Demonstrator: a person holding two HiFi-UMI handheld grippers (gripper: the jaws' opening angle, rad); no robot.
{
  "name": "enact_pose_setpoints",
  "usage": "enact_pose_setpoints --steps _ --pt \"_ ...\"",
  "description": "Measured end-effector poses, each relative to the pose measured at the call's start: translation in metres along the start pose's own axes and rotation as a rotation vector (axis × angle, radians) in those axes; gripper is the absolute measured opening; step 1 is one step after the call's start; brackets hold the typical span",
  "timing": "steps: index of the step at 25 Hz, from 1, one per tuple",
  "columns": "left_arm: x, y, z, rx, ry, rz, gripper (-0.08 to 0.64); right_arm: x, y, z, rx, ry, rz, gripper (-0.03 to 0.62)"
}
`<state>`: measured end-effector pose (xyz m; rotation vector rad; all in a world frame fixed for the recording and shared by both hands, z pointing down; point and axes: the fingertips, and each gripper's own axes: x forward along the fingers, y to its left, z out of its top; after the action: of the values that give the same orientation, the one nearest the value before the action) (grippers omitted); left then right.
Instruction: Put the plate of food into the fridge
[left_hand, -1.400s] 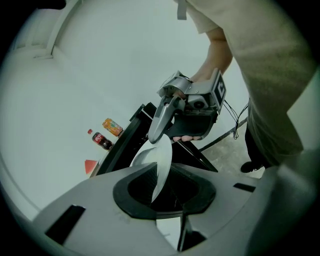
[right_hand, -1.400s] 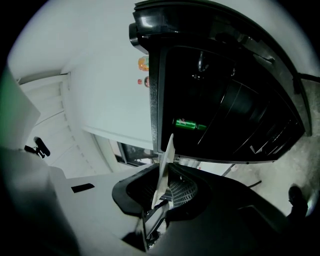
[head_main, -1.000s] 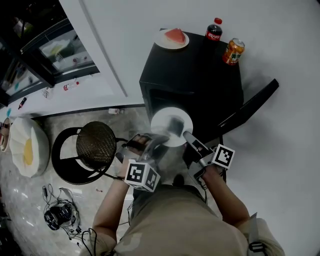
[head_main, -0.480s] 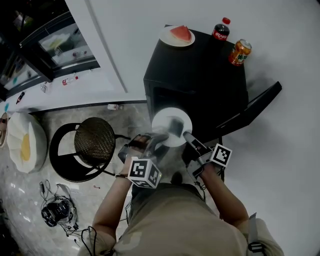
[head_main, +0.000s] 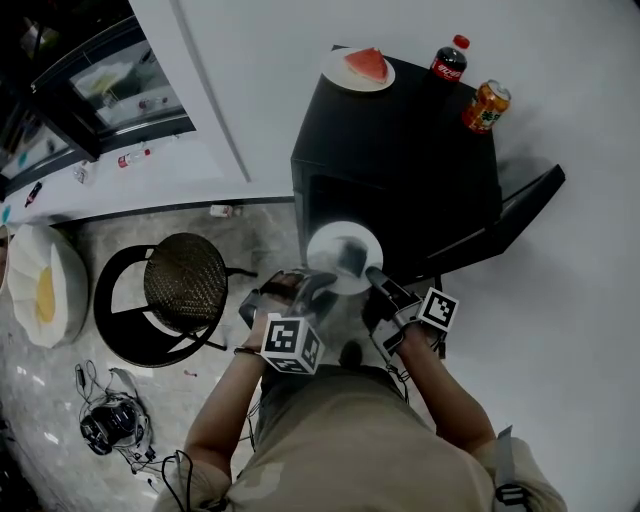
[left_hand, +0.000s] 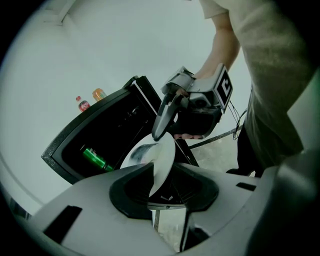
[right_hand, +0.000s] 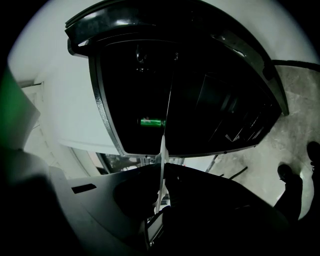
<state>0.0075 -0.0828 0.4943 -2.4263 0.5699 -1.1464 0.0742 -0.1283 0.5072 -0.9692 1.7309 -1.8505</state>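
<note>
Left gripper (left_hand: 164, 175) jaws at frame bottom, with white plate (left_hand: 161, 159) rim wedged between them, seen nearly edge-on. Jaws have just been opening. Dark blurred food (left_hand: 141, 150) on plate, can't tell what. Right gripper (left_hand: 158, 135) opposite, long jaw down on plate's far rim, jaws have just been closing. Marker cube (left_hand: 225, 86) on it, arm (left_hand: 225, 47) above. Behind is black fridge (left_hand: 70, 145), door (left_hand: 152, 100) open, green can (left_hand: 94, 157) inside. Red-capped bottle (left_hand: 82, 103) and orange can (left_hand: 99, 93) on top.
</note>
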Motion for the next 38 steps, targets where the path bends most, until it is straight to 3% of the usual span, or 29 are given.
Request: enact_pose_setpoints --steps 15,25,38 --pt "0.024 0.0 -0.027 0.032 -0.016 -0.058 0.115 0.017 -0.034 0.01 0.018 -0.115 -0.032 0.031" --pt "0.04 0.005 -0.044 0.065 -0.051 -0.099 0.103 0.033 -0.048 0.017 -0.002 -0.188 -0.009 0.031" --pt "0.088 -0.005 -0.055 0.006 -0.005 -0.136 0.092 0.044 -0.1 0.043 0.022 -0.198 -0.095 0.031"
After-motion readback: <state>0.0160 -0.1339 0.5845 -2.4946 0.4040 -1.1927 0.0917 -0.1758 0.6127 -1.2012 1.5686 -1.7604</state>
